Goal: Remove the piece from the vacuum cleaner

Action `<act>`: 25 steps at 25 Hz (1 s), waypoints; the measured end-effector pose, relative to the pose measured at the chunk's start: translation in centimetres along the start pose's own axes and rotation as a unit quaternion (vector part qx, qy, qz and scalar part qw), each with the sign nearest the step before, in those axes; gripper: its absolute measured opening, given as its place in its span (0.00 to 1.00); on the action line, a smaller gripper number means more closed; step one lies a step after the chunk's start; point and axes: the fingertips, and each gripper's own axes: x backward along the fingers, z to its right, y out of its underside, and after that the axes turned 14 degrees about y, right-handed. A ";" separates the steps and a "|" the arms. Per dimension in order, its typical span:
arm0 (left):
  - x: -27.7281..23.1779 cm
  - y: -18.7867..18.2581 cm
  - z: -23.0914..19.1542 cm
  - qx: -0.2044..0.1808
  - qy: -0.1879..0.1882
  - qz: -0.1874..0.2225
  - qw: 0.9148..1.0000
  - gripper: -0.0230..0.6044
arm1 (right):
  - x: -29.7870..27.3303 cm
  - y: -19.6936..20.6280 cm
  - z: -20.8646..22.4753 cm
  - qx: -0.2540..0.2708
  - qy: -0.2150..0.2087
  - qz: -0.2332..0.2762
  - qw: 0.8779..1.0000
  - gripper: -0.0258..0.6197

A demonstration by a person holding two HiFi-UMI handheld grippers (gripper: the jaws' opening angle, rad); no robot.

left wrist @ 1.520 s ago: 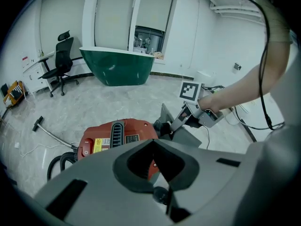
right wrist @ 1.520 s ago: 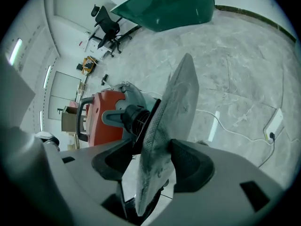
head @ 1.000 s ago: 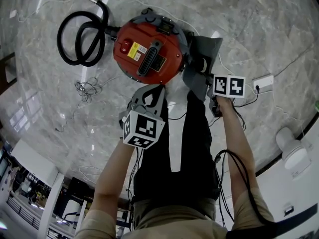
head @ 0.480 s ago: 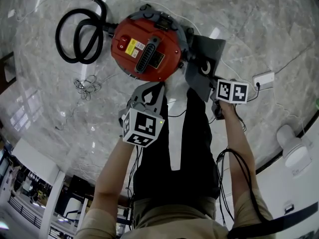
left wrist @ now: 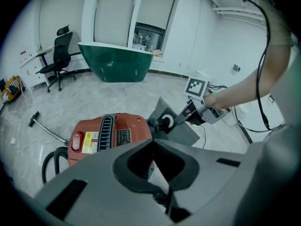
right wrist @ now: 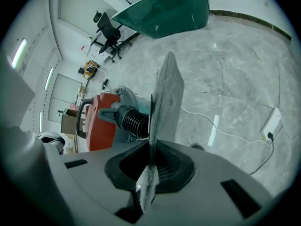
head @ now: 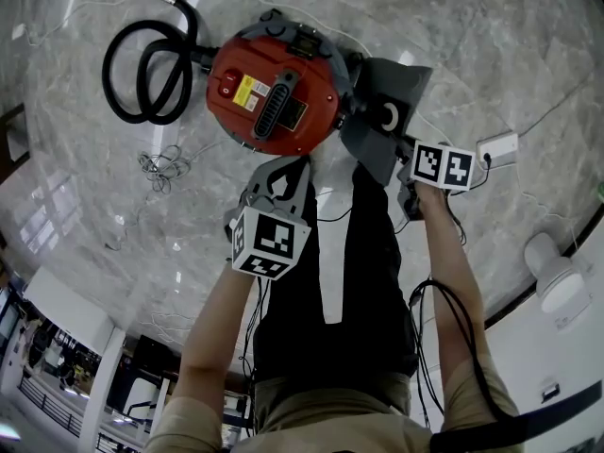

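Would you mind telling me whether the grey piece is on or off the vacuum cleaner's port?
On: the grey piece sits on the ribbed port, right gripper clamped on its edge.

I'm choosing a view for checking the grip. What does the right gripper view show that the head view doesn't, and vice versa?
Only the right gripper view: the right gripper with its jaws shut on the edge of the gray piece, and a green counter behind. Only the head view: the coiled hose and the left gripper. Both: the red vacuum cleaner and the white power strip.
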 end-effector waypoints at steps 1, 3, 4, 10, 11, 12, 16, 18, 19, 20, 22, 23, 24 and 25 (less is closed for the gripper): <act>-0.1 0.1 -0.1 0.001 0.000 0.000 1.000 0.03 | -0.1 0.0 -0.1 0.001 0.001 0.001 1.000 0.08; -0.3 0.3 -0.2 0.002 -0.001 0.000 1.000 0.03 | -0.2 0.0 -0.1 0.004 0.003 0.002 1.000 0.08; -0.4 0.3 -0.2 0.002 -0.001 0.001 1.000 0.03 | -0.2 0.0 -0.1 0.004 0.005 0.003 1.000 0.08; -0.2 0.5 -0.4 0.001 0.000 0.003 1.000 0.03 | -0.6 0.6 -0.6 0.004 -0.004 0.000 1.000 0.08; -0.3 0.5 -0.3 -0.004 0.002 0.001 1.000 0.03 | -0.5 0.8 -0.3 0.008 -0.003 -0.002 1.000 0.08; -0.4 0.4 -0.3 -0.008 0.005 0.000 1.000 0.03 | -0.3 0.9 0.1 0.009 -0.002 -0.003 1.000 0.08; -0.2 0.0 -0.4 -0.008 0.004 0.006 1.000 0.03 | 0.6 1.0 1.8 0.007 -0.001 -0.004 1.000 0.08; 0.0 -0.1 -0.7 -0.010 0.002 0.006 1.000 0.03 | 1.1 1.0 2.3 0.004 0.002 -0.002 1.000 0.08; 0.1 -0.2 -0.8 -0.011 0.001 0.005 1.000 0.03 | 1.3 0.9 2.4 0.004 0.003 -0.001 1.000 0.08; 0.1 -0.3 -0.9 -0.012 0.000 0.005 1.000 0.03 | 1.5 0.7 2.6 0.005 0.004 0.001 1.000 0.08; 0.2 -0.6 -1.0 -0.011 -0.002 0.005 1.000 0.03 | 1.8 0.3 2.7 0.011 0.006 0.004 1.000 0.08; 0.2 -0.6 -1.0 -0.011 -0.003 0.005 1.000 0.03 | 1.8 0.1 2.8 0.014 0.005 0.005 1.000 0.08; 0.2 -0.7 -1.0 -0.010 -0.004 0.004 1.000 0.03 | 1.9 -0.1 2.8 0.016 0.004 0.006 1.000 0.08; 0.1 -0.8 -0.9 -0.010 -0.003 0.003 1.000 0.03 | 2.1 -0.2 3.1 0.016 0.005 0.006 1.000 0.08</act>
